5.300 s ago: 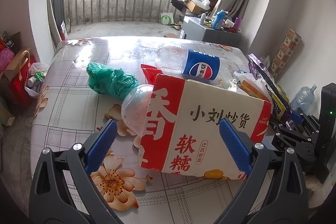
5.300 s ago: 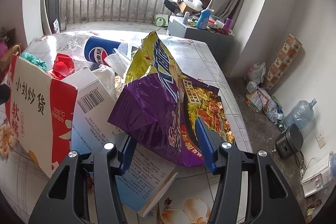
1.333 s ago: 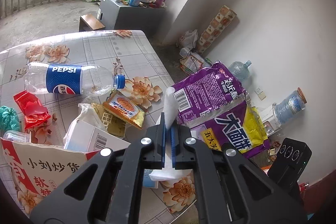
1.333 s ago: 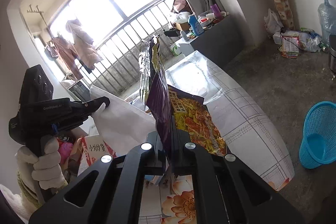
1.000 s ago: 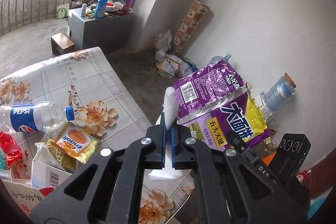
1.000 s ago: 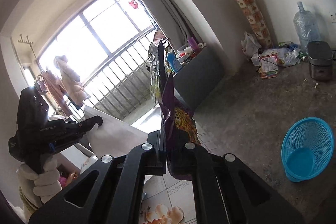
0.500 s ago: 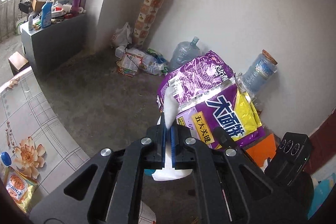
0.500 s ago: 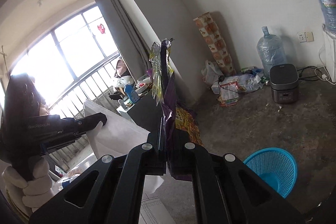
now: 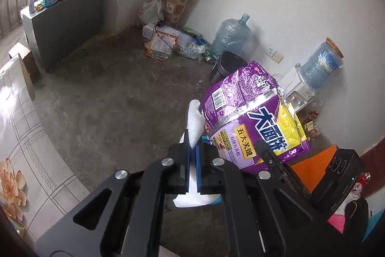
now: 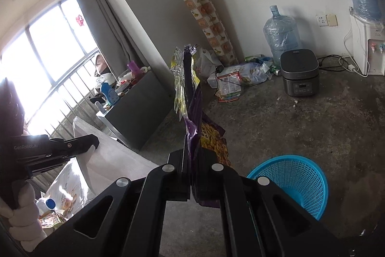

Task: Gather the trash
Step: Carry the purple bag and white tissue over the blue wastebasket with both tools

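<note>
My left gripper (image 9: 192, 148) is shut on a white foam sheet (image 9: 195, 118) that sticks up between its blue pads and hangs out below. To its right hangs a purple and yellow snack bag (image 9: 252, 119) over the concrete floor. In the right wrist view the right gripper (image 10: 191, 153) is shut on that snack bag (image 10: 192, 112), seen edge-on and standing upright. A blue mesh basket (image 10: 293, 182) stands on the floor just right of and below the right gripper. The left gripper (image 10: 95, 142) shows at the left there, with the white sheet (image 10: 105, 155) hanging from it.
The floral-cloth table (image 9: 14, 136) lies at the left with a bottle and wrappers (image 10: 51, 206) on it. A rice cooker (image 10: 299, 71), a water jug (image 10: 280, 35), a dispenser (image 10: 365, 49) and a heap of bags (image 9: 168, 42) line the wall. A grey cabinet (image 9: 62, 16) stands beyond.
Both grippers have swung away from the table and sunk toward the floor by the wall, each still holding its item. The blue basket now looks larger and closer.
</note>
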A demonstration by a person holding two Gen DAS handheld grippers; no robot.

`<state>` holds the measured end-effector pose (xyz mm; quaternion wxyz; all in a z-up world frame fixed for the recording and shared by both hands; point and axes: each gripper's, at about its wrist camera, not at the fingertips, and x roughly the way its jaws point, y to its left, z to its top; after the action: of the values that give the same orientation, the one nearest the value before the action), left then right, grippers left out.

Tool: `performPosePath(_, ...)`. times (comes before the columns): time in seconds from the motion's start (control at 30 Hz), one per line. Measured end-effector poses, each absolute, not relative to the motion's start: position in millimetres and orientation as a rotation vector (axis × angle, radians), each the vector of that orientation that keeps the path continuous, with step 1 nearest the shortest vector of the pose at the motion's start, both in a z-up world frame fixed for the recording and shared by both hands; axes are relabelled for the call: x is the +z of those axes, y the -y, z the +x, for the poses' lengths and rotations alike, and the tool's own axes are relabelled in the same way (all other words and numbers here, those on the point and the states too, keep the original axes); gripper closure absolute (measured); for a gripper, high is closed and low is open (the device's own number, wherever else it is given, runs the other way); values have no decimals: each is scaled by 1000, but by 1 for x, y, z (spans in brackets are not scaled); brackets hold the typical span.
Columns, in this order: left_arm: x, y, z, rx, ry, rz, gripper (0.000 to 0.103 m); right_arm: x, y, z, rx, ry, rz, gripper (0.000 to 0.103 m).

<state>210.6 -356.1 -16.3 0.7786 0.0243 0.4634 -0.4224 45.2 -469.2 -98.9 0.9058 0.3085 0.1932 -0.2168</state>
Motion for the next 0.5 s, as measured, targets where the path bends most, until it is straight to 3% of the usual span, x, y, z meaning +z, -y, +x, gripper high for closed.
performPosePath(0.3,-47,384,217,-917,-1045,110,101,-187,506,66,-501,-524,762,100)
performPosePath(0.4,-54,390,215,-916,-1060,127,101,-250,532,64,-484,-650,986,90)
performPosePath(0.43,-55,391,215,-915,-1064,132,101,-274,539,61,-496,-700,1066,77)
performPosePath(0.5,-59,394,215,-915,-1072,137,101,-307,549,46,-562,-762,1171,74)
